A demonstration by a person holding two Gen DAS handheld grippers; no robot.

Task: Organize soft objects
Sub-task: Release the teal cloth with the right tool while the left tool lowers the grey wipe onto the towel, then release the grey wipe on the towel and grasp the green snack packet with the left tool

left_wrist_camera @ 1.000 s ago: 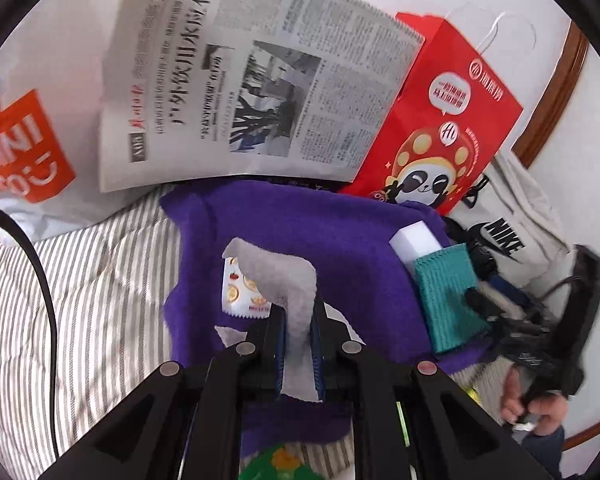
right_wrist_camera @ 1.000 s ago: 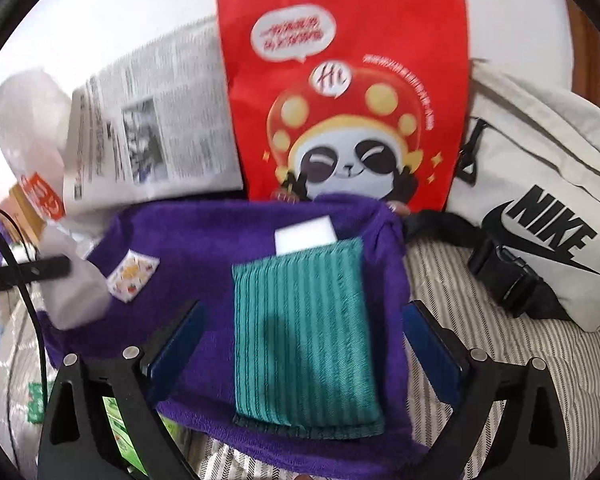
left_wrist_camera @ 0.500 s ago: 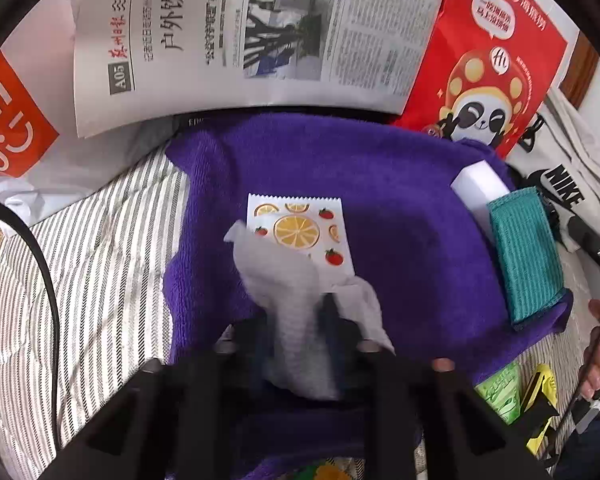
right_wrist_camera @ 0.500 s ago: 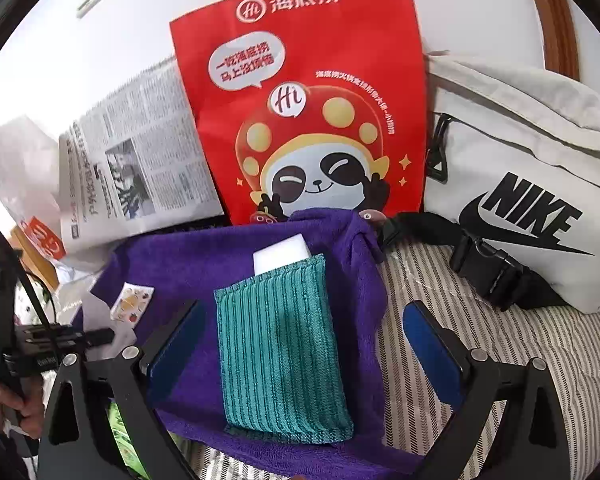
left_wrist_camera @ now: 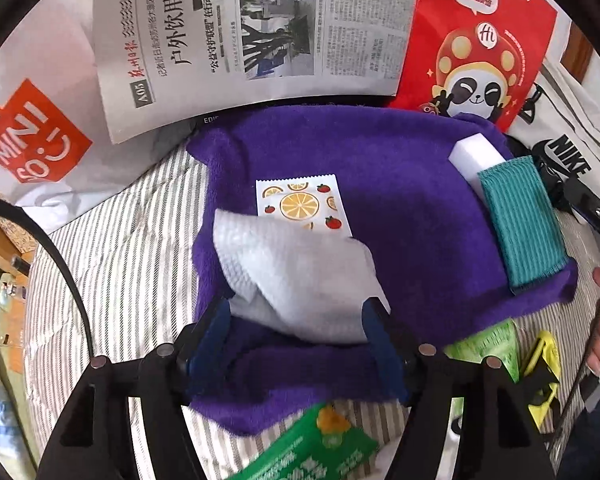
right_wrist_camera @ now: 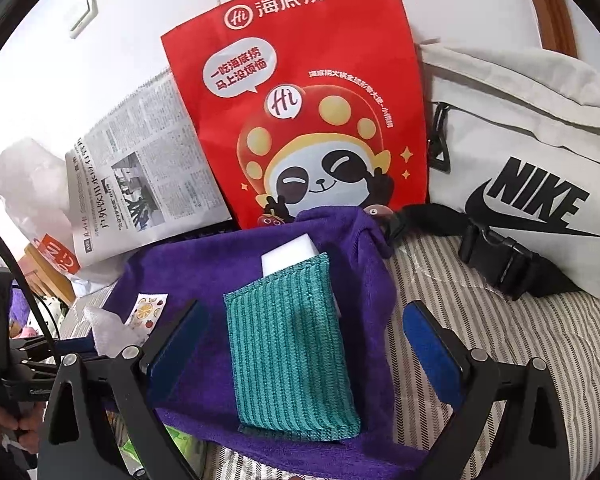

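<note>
Judging by the layout, well along but not finished. Spread over the bed (left_wrist_camera: 112, 248), with its grey-striped cover, a purple towel (left_wrist_camera: 400, 216) serving as the gathering place. On its right side, a teal ribbed cloth (right_wrist_camera: 290, 356) lying flat, overlapping a white sponge block (right_wrist_camera: 290, 258). Near the middle, a white wipe (left_wrist_camera: 296, 280) lying loose and crumpled, partly covering a fruit-printed sachet (left_wrist_camera: 300, 200). Left tongs (left_wrist_camera: 300, 344) spread apart around the wipe's near edge, gripping nothing. Right tongs (right_wrist_camera: 304, 356) likewise wide apart, straddling the teal cloth without clamping it. Likely still to do: straightening the wipe, plus green packets (left_wrist_camera: 484, 348) at the towel's near edge. Behind, against a white wall, a newspaper (left_wrist_camera: 260, 36), a red panda bag (right_wrist_camera: 300, 100), a pale Nike pouch (right_wrist_camera: 532, 176) and a white plastic shopping bag (left_wrist_camera: 40, 132).
</note>
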